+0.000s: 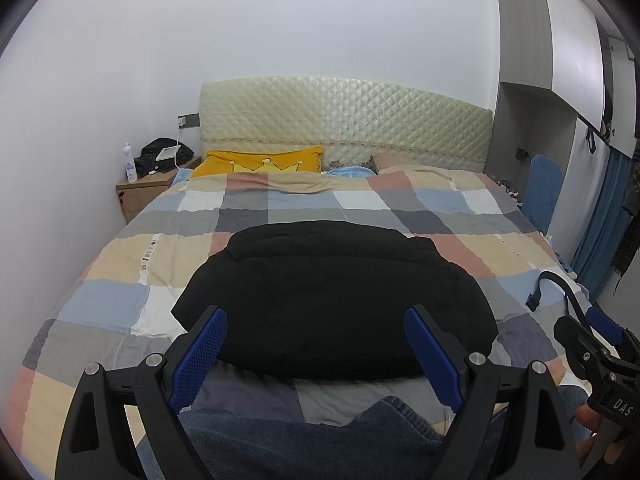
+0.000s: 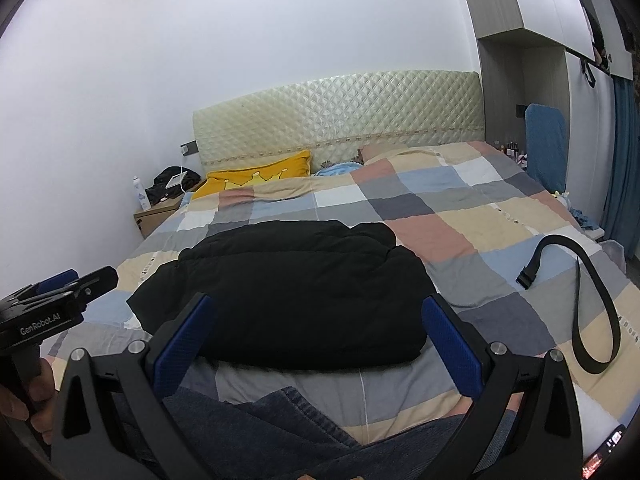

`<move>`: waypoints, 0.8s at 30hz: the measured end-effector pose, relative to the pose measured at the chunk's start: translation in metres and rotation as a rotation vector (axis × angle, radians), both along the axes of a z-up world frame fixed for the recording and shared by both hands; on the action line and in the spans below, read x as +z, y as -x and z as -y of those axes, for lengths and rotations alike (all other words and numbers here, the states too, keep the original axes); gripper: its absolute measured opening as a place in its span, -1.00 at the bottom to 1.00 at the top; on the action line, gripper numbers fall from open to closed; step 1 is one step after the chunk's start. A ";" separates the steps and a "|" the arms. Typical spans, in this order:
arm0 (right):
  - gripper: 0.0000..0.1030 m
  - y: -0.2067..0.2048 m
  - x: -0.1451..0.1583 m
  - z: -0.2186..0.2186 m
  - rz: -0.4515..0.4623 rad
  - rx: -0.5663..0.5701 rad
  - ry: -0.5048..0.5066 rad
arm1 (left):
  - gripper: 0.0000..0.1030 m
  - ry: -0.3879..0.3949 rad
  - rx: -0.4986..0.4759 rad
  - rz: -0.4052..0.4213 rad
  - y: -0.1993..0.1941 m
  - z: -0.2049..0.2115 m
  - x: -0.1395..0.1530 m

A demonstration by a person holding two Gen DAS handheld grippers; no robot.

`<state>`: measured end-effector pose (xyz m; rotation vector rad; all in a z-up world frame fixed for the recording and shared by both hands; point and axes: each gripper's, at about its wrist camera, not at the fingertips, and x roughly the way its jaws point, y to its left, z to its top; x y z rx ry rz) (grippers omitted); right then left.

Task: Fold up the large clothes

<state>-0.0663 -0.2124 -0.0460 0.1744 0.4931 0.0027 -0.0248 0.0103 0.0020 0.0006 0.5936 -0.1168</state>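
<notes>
While both tongs hang spread and empty above the near bed edge, nothing pinched: left gripper and right gripper alike. Dead ahead at twelve o'clock from each, just beyond the fingertips, a bulky black padded jacket, folded into a bundle on the patchwork checked quilt. Long axis nine to three, near fold edge facing the tongs; about equally near both. At two o'clock, apart, a black strap.

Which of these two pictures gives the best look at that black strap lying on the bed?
The right wrist view. There the black strap shows nearly whole, looping across the checked bedspread to the right of the folded black garment. The left wrist view catches only a short piece near its right edge, partly hidden by the right gripper.
</notes>
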 end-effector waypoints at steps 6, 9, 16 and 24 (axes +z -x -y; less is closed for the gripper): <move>1.00 0.001 -0.002 0.000 -0.007 -0.005 -0.004 | 0.76 -0.001 0.000 -0.004 -0.001 0.001 0.000; 1.00 0.001 -0.003 0.000 -0.007 -0.006 -0.004 | 0.76 0.001 -0.001 -0.008 -0.001 0.002 0.000; 1.00 0.001 -0.003 0.000 -0.007 -0.007 -0.003 | 0.76 0.004 -0.005 -0.010 -0.001 0.003 0.001; 1.00 0.002 -0.004 0.000 -0.003 -0.008 0.000 | 0.76 0.005 -0.004 -0.014 -0.001 0.003 -0.001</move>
